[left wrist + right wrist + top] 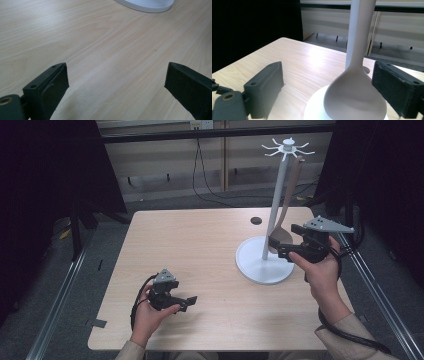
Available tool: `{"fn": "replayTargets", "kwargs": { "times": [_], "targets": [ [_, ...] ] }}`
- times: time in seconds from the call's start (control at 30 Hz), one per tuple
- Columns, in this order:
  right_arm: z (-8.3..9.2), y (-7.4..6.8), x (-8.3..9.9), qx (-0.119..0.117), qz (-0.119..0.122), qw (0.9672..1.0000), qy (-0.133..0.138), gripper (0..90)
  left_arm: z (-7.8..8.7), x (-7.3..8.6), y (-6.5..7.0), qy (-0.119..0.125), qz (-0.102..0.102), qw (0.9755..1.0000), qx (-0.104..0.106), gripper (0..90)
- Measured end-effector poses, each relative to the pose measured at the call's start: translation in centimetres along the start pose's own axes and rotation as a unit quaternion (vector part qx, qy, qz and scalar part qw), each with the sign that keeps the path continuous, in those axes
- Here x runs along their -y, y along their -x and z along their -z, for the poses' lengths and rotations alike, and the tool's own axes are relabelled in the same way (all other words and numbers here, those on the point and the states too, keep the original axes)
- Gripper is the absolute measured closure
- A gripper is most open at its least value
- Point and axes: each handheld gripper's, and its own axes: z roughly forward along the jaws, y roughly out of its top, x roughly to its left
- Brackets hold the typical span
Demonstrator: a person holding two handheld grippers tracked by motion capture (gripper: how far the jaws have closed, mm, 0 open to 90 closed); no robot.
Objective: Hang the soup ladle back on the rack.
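Note:
A white utensil stand (pixel 276 205) with a round base (pixel 255 267) and a ring of hooks on top stands at the table's right side. From a hook hangs a grey-beige spoon (pixel 293 182); its bowl (pixel 354 97) dangles just above the base. My right gripper (pixel 280 246) is open, one jaw on each side of the bowl, and I see no contact. In the right gripper view the gripper (pixel 328 75) has the bowl sitting between the jaws, nearer the right one. My left gripper (pixel 186 302) is open and low over bare wood near the front edge, with nothing between the jaws (pixel 117 80).
The light wooden table (pixel 200 250) has a small dark hole (pixel 256 220) near its far edge. Metal rails (pixel 60 290) run along both sides on the floor. Cables hang against the back wall. The stand's base (pixel 147 5) lies ahead of the left gripper.

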Motion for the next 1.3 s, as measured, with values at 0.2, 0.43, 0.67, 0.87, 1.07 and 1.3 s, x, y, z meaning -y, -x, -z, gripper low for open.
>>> {"fn": "replayTargets", "kwargs": {
  "times": [0.2, 0.43, 0.67, 0.87, 1.07, 1.3],
  "targets": [
    [0.1, -0.3, 0.7, -0.009, 0.004, 0.9999, -0.003, 7.1, 0.0, 0.0, 0.0, 0.0, 0.001, 1.0, 0.002, 4.8],
    [0.2, -0.6, 1.5, -0.014, 0.002, 0.9999, -0.006, 5.5, 0.0, 0.0, 0.0, 0.002, 0.002, 1.0, 0.004, 4.4],
    [0.4, -1.0, 2.2, -0.025, -0.001, 0.9997, -0.009, 4.6, 0.1, -0.1, 0.0, 0.005, 0.002, 1.0, 0.005, 4.0],
    [0.6, -1.1, 2.9, -0.031, -0.005, 0.9994, -0.012, 4.1, 0.1, -0.1, 0.1, 0.006, 0.002, 1.0, 0.005, 3.8],
    [0.9, -1.0, 3.8, -0.037, -0.008, 0.9992, -0.016, 3.8, 0.2, -0.1, 0.1, 0.008, 0.003, 0.9999, 0.006, 3.7],
    [1.1, -1.2, 4.9, -0.045, -0.002, 0.9987, -0.023, 3.5, 0.2, -0.1, 0.1, 0.009, 0.001, 0.9999, 0.005, 3.7]
  ]
}}
